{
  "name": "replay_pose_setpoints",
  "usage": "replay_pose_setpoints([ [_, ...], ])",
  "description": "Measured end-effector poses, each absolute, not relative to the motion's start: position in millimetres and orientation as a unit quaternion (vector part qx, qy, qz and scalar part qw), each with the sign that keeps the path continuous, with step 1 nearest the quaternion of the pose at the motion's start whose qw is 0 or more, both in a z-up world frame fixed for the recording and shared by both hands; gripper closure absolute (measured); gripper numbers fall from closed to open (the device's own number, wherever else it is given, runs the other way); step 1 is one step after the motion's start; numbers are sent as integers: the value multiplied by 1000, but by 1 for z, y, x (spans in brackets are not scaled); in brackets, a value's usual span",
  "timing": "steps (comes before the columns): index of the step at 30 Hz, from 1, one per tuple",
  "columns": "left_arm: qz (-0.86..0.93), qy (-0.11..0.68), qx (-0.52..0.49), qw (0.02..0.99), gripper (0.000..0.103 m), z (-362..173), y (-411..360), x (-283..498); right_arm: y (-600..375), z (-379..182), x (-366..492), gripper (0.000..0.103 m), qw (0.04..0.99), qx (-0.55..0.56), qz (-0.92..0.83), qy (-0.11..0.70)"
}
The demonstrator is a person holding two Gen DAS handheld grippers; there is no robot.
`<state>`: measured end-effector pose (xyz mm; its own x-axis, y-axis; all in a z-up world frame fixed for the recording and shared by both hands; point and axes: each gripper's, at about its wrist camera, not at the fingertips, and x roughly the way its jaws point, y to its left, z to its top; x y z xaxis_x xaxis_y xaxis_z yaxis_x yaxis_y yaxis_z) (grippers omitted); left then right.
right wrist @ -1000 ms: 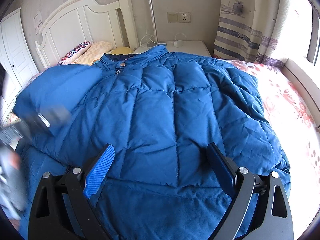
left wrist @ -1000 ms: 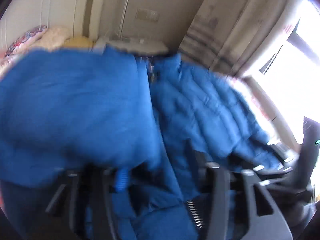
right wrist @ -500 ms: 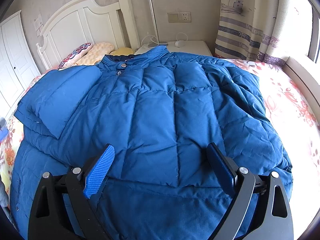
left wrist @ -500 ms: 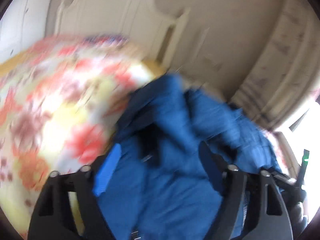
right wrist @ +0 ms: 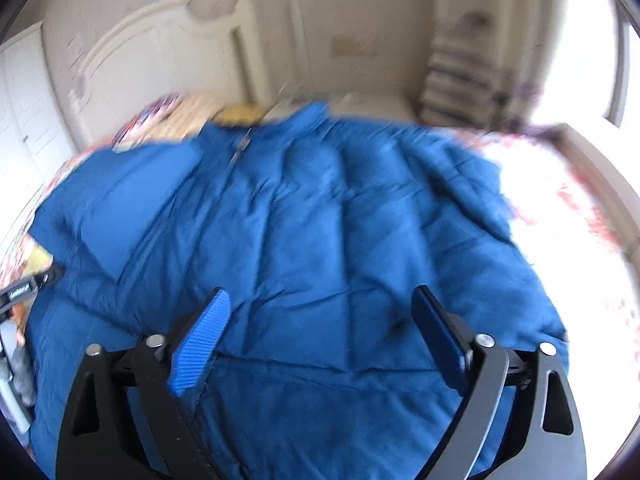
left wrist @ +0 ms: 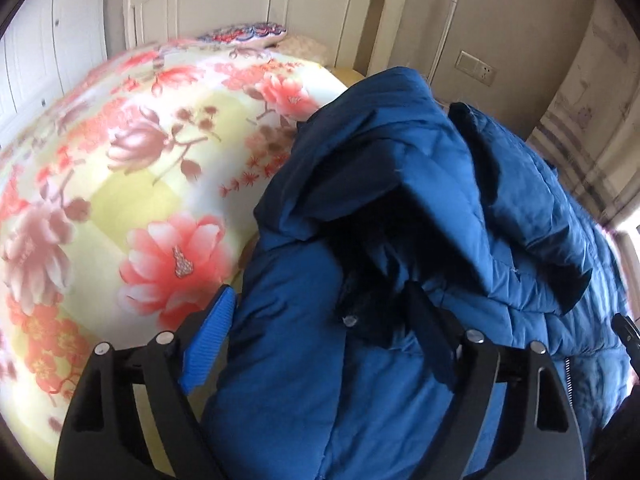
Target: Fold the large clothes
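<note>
A large blue quilted down jacket (right wrist: 320, 232) lies spread front-up across a bed covered by a pale yellow sheet printed with red and pink flowers (left wrist: 132, 208), its collar toward the white carved wooden headboard (right wrist: 160, 68). One sleeve is folded in over the jacket's chest on the side nearer the white panelled doors (right wrist: 20, 120).

The left gripper (left wrist: 320, 320), black-framed with ribbed blue pads, hangs over that same side edge of the jacket, pointing steeply down. Its jaws stand wide apart and have just been opening; a fold of blue fabric sits between them, but the pads do not press on it, and the near pad is over the flowered sheet just beside the jacket. A small metal snap (left wrist: 349, 321) shows in the dark crease of the jacket between the jaws.

The right gripper (right wrist: 320, 320) hovers above the jacket's lower front, toward the hem. Its jaws are apart with nothing clamped, and have just been closing a little; the jacket lies beneath them. This view is blurred. Beyond the jacket's collar are a patterned pillow (left wrist: 244, 34), a wall socket (left wrist: 476, 66) and a striped curtain (right wrist: 460, 76) next to a bright window.
</note>
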<state>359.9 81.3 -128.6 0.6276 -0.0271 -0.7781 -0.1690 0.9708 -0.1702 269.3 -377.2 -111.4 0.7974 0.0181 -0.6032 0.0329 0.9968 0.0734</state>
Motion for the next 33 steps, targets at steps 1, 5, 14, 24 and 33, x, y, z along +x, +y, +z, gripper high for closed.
replay_pose_setpoints([
  [1, 34, 432, -126, 893, 16, -131, 85, 361, -375, -104, 261, 26, 955, 36, -9, 294],
  [5, 33, 430, -133, 892, 15, -130, 86, 360, -328, -75, 252, 26, 967, -33, 53, 247],
  [14, 34, 427, -142, 892, 14, -128, 88, 356, -168, -85, 299, 26, 919, -231, 178, 266],
  [24, 44, 427, -137, 893, 13, -128, 88, 357, -175, -85, 326, 75, 925, -189, 195, 267],
  [33, 45, 428, -135, 893, 13, -129, 88, 357, -427, -75, 286, 79, 916, 255, 151, 272],
])
